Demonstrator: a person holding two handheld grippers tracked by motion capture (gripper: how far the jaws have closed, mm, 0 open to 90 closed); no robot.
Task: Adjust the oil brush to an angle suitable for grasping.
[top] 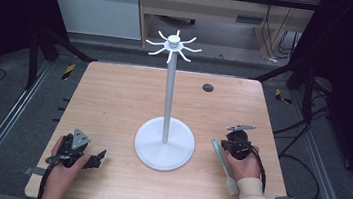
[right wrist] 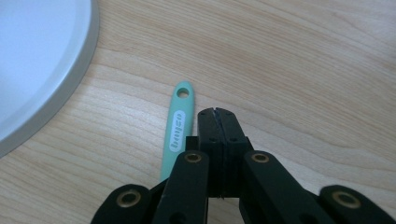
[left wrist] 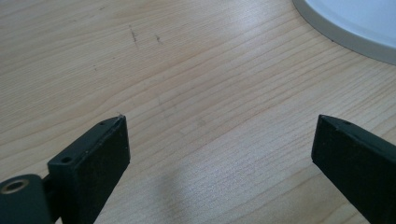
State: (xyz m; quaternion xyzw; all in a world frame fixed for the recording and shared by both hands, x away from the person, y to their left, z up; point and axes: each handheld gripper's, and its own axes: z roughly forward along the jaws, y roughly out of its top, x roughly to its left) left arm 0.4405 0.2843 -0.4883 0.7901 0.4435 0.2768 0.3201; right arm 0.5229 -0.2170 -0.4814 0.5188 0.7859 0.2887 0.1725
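Observation:
A white rack (top: pixel 168 98) with a round base (top: pixel 163 151) and curved hooks on top stands mid-table. A mint-green utensil with a pale blade (top: pixel 223 166) lies flat to the right of the base; its handle with a hanging hole (right wrist: pixel 178 122) lies just left of my right gripper (right wrist: pixel 216 112). That gripper (top: pixel 235 141) is shut with nothing between its jaws, beside the handle, not on it. My left gripper (top: pixel 94 159) rests low at the front left, and its jaws (left wrist: pixel 219 135) stand wide open over bare wood. The base's rim (left wrist: pixel 345 35) lies ahead of it to the right.
The wooden table (top: pixel 113 102) has a dark round hole (top: pixel 208 87) at the back right. Dark frame rails and cables run along both sides of the table. A wooden desk stands beyond the far edge.

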